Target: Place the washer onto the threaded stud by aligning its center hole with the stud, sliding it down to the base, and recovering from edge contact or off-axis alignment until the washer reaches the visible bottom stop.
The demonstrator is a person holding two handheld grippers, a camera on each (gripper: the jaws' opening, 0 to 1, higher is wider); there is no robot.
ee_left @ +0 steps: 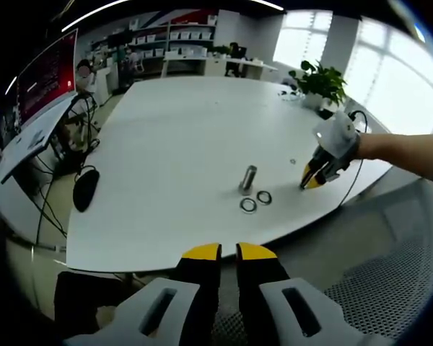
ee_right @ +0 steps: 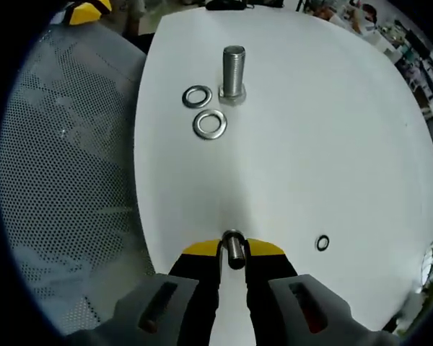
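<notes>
A small metal cylinder (ee_right: 233,249) is gripped by the right tongs (ee_right: 233,254) at the worktop (ee_right: 310,144) edge; left tongs (ee_left: 228,252) closed, empty; washers (ee_right: 210,124) beside the threaded stud (ee_right: 233,72) await picking.

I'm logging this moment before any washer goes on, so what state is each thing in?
threaded stud: upright on the table, bare, no washer on it.
two loose washers: flat on the table beside the stud's base.
small washer: flat, apart from the rest.
right gripper: shut on a washer held edge-on.
left gripper: nearly shut, empty, off the table's edge.
</notes>
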